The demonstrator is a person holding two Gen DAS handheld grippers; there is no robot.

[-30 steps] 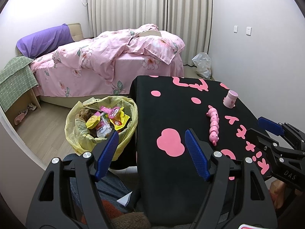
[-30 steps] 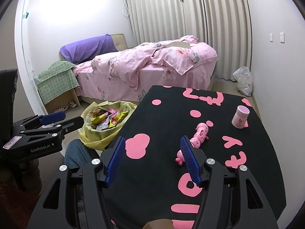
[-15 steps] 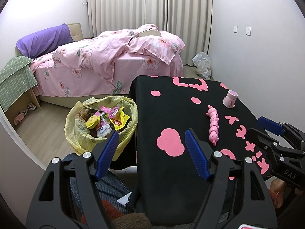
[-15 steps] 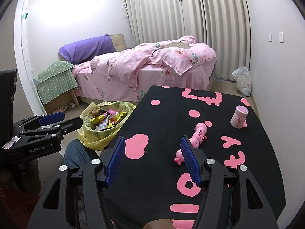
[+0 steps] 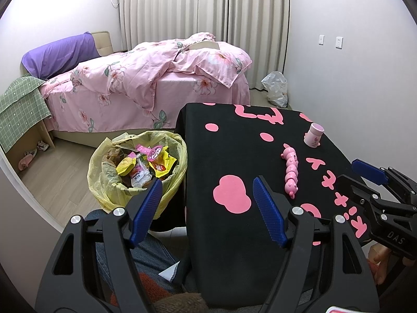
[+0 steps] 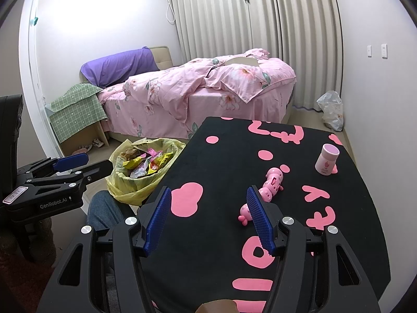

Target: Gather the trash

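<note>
Two hand-held grippers (image 5: 206, 203) (image 6: 208, 214) gape above one table (image 6: 224, 156).

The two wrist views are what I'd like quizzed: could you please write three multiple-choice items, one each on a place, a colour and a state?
1. Where is the trash bin?
A. on the bed
B. on the floor beside the table
C. on the table

2. What colour is its liner?
A. yellow
B. blue
C. black

3. How are the left gripper and right gripper?
A. both open, empty
B. both shut
C. left holds a wrapper

Answers: B, it stands off the black table edge; A, yellow plastic folds over the rim; A, nothing lies between either pair of pads.
</note>
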